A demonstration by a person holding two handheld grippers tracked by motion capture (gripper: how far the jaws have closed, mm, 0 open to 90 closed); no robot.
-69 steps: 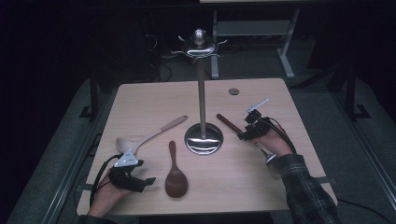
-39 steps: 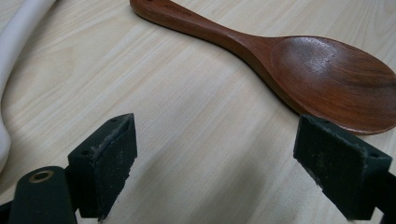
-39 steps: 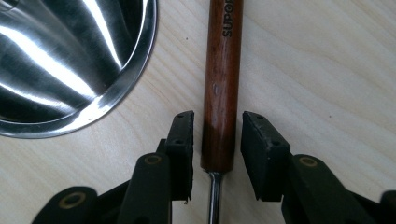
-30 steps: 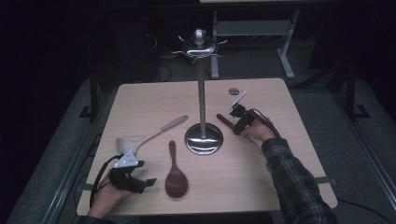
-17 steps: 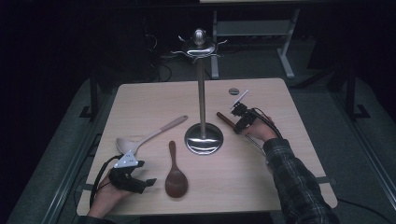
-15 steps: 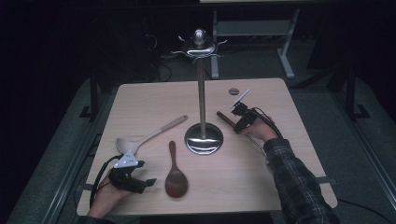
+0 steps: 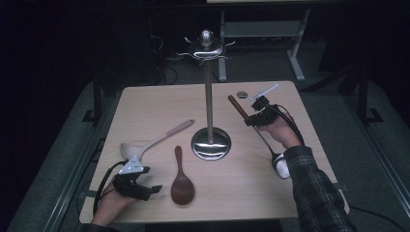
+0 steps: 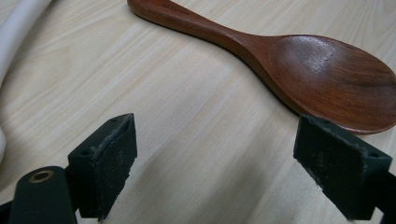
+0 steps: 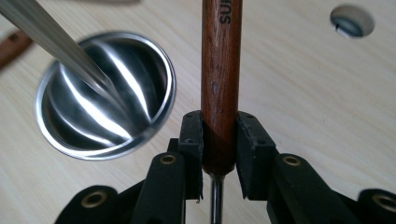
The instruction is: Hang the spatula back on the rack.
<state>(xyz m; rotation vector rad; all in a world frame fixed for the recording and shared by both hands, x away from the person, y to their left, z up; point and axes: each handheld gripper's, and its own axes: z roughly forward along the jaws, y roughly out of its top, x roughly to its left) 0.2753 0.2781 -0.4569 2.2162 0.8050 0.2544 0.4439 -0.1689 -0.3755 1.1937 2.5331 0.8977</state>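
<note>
A: Where's the ladle?
B: In the right tongs, clamped by its wooden handle. The handle points up and away over the counter; the metal shaft runs back under the hand to the pale bowl near the sleeve.

A: What's close by?
B: The stand's round steel base sits just left of the handle.

A: And the left tongs?
B: Wide apart, holding nothing, low over the counter beside the dark wooden spoon. A pale spoon lies nearby.

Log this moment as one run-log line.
right gripper: shut on wooden-handled metal ladle | left gripper: open, beside dark wooden spoon | steel hanging stand: unused
</note>
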